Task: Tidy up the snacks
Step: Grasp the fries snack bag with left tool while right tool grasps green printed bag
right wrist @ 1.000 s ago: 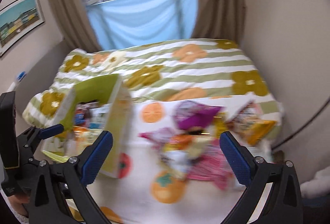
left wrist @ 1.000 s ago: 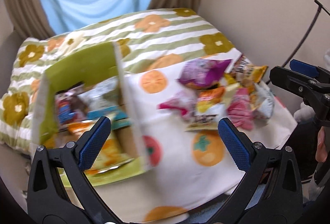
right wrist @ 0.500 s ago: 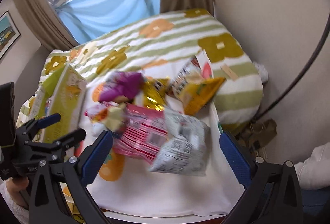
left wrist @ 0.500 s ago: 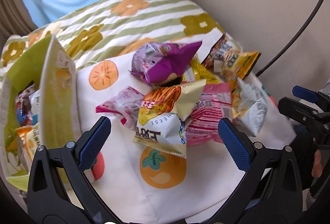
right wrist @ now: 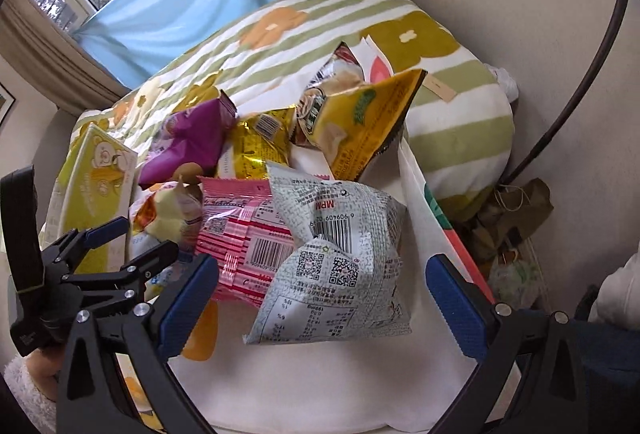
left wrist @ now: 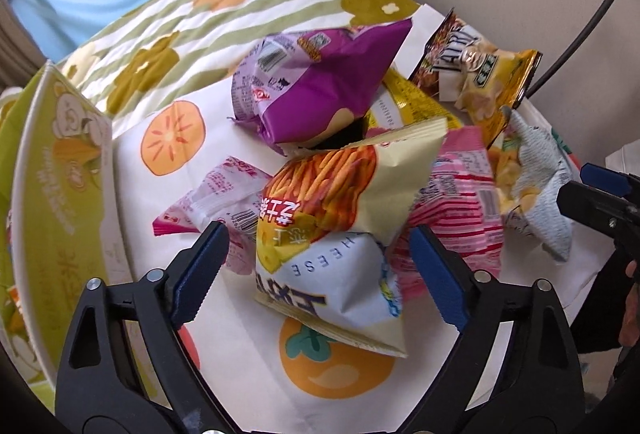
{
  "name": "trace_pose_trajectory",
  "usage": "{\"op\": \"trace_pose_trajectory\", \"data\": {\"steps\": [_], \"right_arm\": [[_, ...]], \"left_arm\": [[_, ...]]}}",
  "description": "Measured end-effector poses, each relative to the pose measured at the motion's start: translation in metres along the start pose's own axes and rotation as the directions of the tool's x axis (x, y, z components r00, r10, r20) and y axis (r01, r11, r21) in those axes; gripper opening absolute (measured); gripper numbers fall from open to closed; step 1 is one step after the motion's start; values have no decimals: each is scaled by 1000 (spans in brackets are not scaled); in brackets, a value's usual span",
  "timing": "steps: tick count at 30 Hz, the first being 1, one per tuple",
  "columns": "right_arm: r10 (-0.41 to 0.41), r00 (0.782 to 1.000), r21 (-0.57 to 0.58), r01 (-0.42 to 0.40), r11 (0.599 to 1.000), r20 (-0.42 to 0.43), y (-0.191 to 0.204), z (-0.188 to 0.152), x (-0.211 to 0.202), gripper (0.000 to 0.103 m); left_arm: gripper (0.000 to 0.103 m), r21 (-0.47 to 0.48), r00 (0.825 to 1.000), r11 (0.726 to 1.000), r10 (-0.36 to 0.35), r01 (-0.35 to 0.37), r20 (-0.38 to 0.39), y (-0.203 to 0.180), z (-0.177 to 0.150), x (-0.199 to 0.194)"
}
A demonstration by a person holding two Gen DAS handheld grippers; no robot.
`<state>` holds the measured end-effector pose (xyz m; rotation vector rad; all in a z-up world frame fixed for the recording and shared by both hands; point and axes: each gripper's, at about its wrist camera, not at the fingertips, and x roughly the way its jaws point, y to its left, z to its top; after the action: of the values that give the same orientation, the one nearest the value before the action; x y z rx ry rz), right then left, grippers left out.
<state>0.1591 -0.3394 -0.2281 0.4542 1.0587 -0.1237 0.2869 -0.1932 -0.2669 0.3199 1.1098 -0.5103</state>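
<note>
snack pile: loose heap on white persimmon-print cloth, centre to right of the left wrist frame, none in the box as far as visible here
box: yellow-green cardboard box with cartoon print, standing at the left edge of the frame just beside the pile; its inside is not visible now, contents cannot be told
cheese stick bag: cream/orange cheese snack bag, front of the pile, lying between the left jaws
purple bag: purple snack bag above it, upper centre, leaning on the heap
pink bag: pink striped packet right of the cheese bag, partly under a grey-white printed bag
small pink packet: pink-white packet left of the cheese bag, flat on the cloth
yellow bags: yellow chip bag and gold foil packet at the back of the heap
left gripper: left gripper jaws spread, have just been closing, either side of the cheese bag; pads not pressing it
right gripper: right gripper jaws spread wide around the grey-white bag, not touching
bedding: green-striped floral blanket behind the cloth, upper frame
</note>
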Motion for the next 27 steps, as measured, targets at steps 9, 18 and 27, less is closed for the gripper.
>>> {"op": "trace_pose_trajectory", "data": {"steps": [9,18,27], "right_arm": [[-17,1000,69,19,997,-22,-1,2,16,103],[-25,999,122,30,992,-38,-5,-4,26,103],[-11,999,166,18,986,-42,-16,-6,29,103]], "left_arm": [[79,44,995,996,-79,82,-54,6,-2,20],[54,77,990,988,-125,130,-70,6,-8,20],[46,83,991,989,-119,124,-58,4,-12,11]]}}
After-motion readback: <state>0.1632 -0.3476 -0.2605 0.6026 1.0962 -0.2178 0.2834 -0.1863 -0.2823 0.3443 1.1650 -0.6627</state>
